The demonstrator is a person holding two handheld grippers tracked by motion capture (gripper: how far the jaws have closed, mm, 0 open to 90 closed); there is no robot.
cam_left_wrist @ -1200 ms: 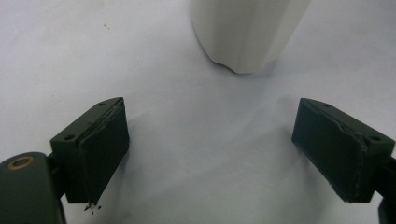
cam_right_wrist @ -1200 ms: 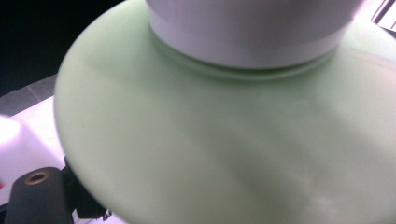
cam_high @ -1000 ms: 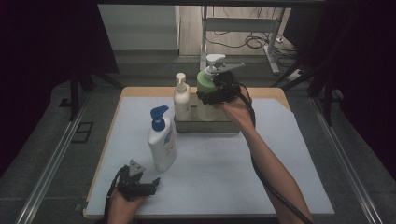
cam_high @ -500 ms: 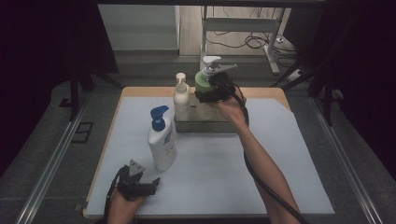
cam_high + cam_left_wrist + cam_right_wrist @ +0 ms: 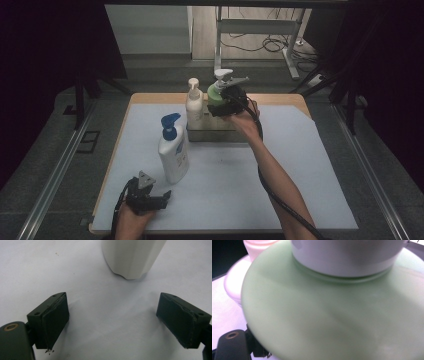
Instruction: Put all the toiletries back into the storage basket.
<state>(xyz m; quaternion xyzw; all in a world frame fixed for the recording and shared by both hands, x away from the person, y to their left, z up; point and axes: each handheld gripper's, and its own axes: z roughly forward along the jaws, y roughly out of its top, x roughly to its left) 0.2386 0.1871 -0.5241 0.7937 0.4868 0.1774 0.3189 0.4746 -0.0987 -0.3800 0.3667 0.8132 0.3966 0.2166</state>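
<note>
Nearest me, my left gripper point(image 5: 161, 198) rests on the white mat point(image 5: 310, 165), jaws spread wide and holding nothing, facing the blue-pump bottle point(image 5: 173, 150) just ahead. Farther off, my right gripper point(image 5: 223, 102) clamps the green bottle point(image 5: 215, 93) in the tray point(image 5: 212, 134), beside the cream bottle point(image 5: 194, 104).
</note>
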